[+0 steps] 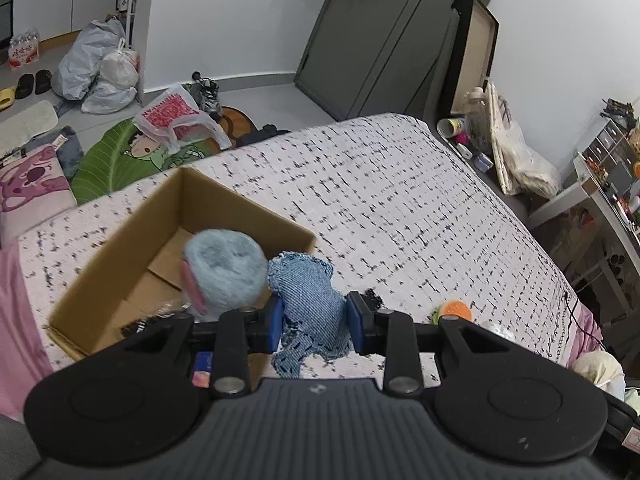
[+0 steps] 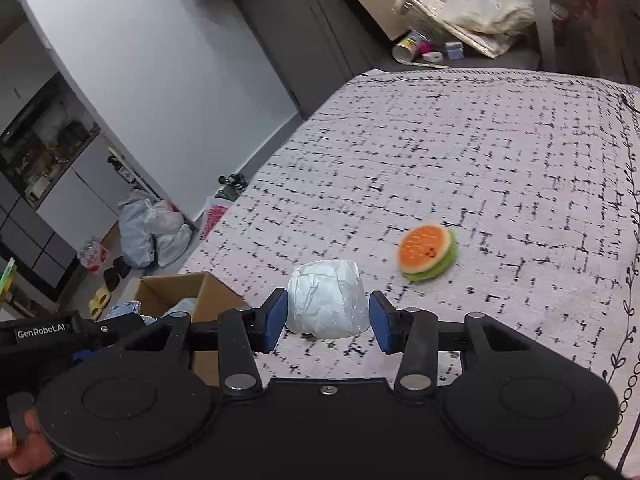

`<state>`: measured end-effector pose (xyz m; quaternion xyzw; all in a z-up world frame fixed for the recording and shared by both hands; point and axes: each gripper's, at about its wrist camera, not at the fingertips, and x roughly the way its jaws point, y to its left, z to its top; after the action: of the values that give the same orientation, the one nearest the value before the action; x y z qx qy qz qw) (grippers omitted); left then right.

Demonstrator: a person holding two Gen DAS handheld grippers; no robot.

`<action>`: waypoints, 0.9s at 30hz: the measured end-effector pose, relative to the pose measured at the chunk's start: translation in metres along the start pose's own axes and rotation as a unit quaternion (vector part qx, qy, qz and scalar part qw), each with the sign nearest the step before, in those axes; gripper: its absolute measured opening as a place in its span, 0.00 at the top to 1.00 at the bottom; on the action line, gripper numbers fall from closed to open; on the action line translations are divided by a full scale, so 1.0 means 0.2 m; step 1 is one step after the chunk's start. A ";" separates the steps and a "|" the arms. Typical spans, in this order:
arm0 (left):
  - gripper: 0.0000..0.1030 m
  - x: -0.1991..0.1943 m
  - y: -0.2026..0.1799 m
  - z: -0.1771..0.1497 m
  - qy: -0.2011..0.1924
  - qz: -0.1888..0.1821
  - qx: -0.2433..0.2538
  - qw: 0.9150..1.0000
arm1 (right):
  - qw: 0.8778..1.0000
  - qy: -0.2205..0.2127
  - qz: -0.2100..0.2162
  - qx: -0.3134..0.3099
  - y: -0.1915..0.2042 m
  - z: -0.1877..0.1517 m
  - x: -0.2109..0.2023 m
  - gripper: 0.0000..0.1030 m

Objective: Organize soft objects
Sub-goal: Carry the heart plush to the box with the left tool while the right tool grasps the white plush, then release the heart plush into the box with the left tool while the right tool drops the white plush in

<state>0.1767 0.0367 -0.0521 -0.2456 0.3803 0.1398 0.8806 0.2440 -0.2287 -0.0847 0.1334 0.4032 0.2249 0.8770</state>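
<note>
My left gripper (image 1: pixel 314 320) is shut on a blue knitted cloth (image 1: pixel 308 292) and holds it over the near right rim of an open cardboard box (image 1: pixel 120 236) on the bed. A fluffy light-blue plush (image 1: pixel 224 270) with a pink part sits in the box beside the cloth. My right gripper (image 2: pixel 328 322) is open, its pads on either side of a white wrapped bundle (image 2: pixel 328 302) lying on the bed, not pressing it. A plush hamburger (image 2: pixel 428 254) lies further right; it also shows in the left wrist view (image 1: pixel 454 310). The box (image 2: pixel 176 292) is left of the right gripper.
The bed (image 1: pixel 400 200) has a white cover with black dashes. Bags, shoes and a leaf-shaped rug (image 1: pixel 108 156) lie on the floor beyond. A cluttered desk (image 1: pixel 600 184) stands right of the bed. A black cable (image 2: pixel 628 104) lies on the bed's far right.
</note>
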 end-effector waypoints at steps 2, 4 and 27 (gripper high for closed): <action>0.69 -0.01 0.03 0.01 -0.001 0.002 -0.001 1.000 | 1.000 -0.001 0.003 -0.006 0.03 -0.01 -0.01 0.58; 0.69 -0.03 0.07 0.03 -0.001 0.004 -0.003 1.000 | 1.000 -0.001 0.006 -0.010 0.05 -0.01 -0.01 0.58; 0.69 0.06 0.45 0.16 0.007 0.022 -0.014 1.000 | 0.996 -0.001 0.023 -0.081 0.40 -0.11 0.09 0.58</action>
<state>0.1646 0.1304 -0.0712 -0.2508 0.3896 0.1631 0.8710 0.2148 -0.1498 -0.0765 0.0712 0.3798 0.2769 0.8798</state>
